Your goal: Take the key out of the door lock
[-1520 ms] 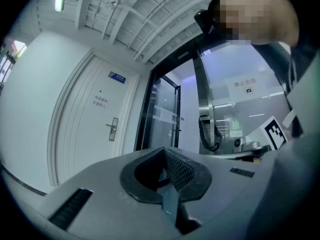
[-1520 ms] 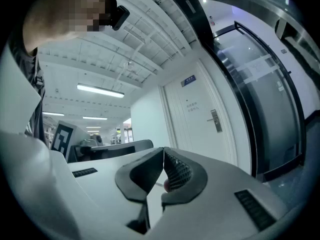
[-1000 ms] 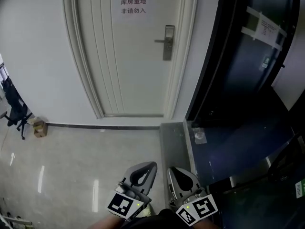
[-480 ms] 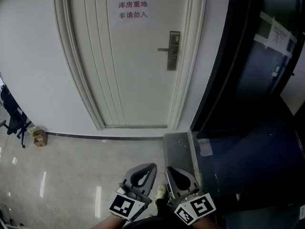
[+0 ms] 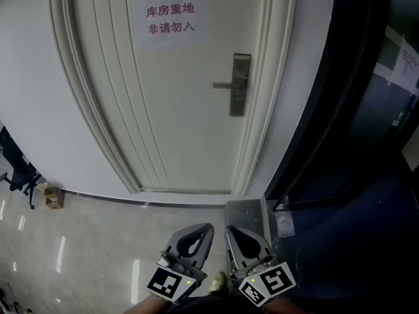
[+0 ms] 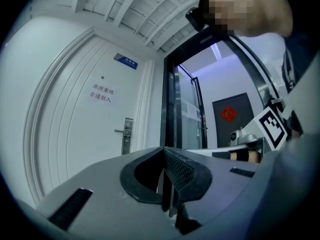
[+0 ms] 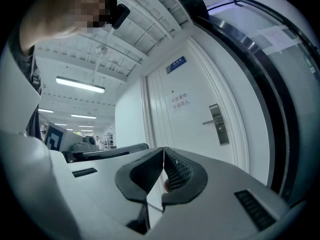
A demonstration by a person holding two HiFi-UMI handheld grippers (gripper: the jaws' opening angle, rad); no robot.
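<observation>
The left tongs (image 5: pixel 203 231) and right tongs (image 5: pixel 234 233) sit side by side, pointing forward, each with jaws pressed together.

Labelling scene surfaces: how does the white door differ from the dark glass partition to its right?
The white door is pale and opaque with moulded panels; the glass partition is dark with a black frame. The door carries a metal lever handle; none shows on the partition. The door's notice has red characters; the partition's sheet has print too small to read. Both bear a paper notice.
</observation>
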